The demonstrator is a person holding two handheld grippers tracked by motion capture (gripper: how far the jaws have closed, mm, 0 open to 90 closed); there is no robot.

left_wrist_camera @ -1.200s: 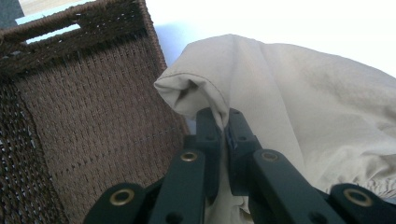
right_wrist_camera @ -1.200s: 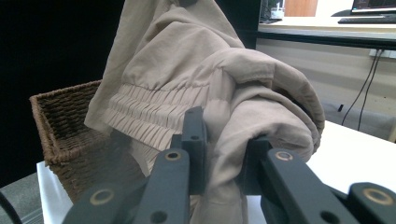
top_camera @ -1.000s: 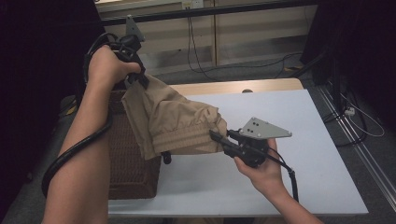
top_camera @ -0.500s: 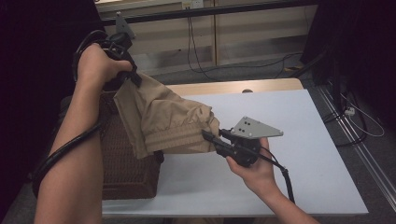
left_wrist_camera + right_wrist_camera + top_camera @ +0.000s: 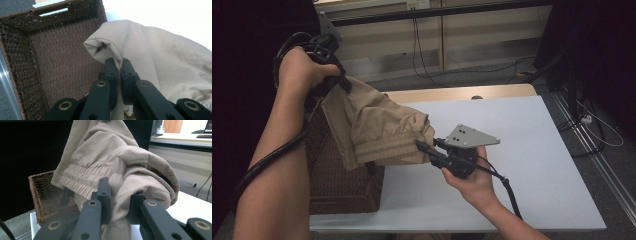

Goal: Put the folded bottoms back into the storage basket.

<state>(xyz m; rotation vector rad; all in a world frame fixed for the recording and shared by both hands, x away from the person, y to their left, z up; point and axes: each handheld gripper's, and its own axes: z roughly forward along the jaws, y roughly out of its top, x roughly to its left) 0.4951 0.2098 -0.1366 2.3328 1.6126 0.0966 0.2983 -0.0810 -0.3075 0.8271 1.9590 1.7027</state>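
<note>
I have the garment [image 5: 377, 130], a beige piece with a ribbed elastic band, stretched between my two grippers above the left part of the table [image 5: 532, 150]. My left gripper [image 5: 343, 82] is raised at the far left and clamps one hem; in the left gripper view the jaws are shut on a rolled fold of the garment [image 5: 160, 62], with the cloth squeezed thin between the pads. From above, that gripper is mostly covered by my left hand [image 5: 302, 70], and I can make out little of it beyond the black body and the cable looping down my forearm.

My right gripper [image 5: 424, 148] sits lower, near the middle of the table, its grey plate facing up. Its jaws are closed on the garment's other edge; in the right gripper view the bunched garment [image 5: 112, 157] passes between the jaws, which grip a thick wad, and the pads themselves are buried in it.

The basket [image 5: 337, 185], brown wicker, stands at the table's left edge below the garment. The hanging cloth hides its far right corner from above. In the left gripper view I look down into the basket [image 5: 57, 57]; the part of the floor I can see is bare weave, the rest is behind cloth. A dark strap hangs from the band; its end is hard to make out.
</note>
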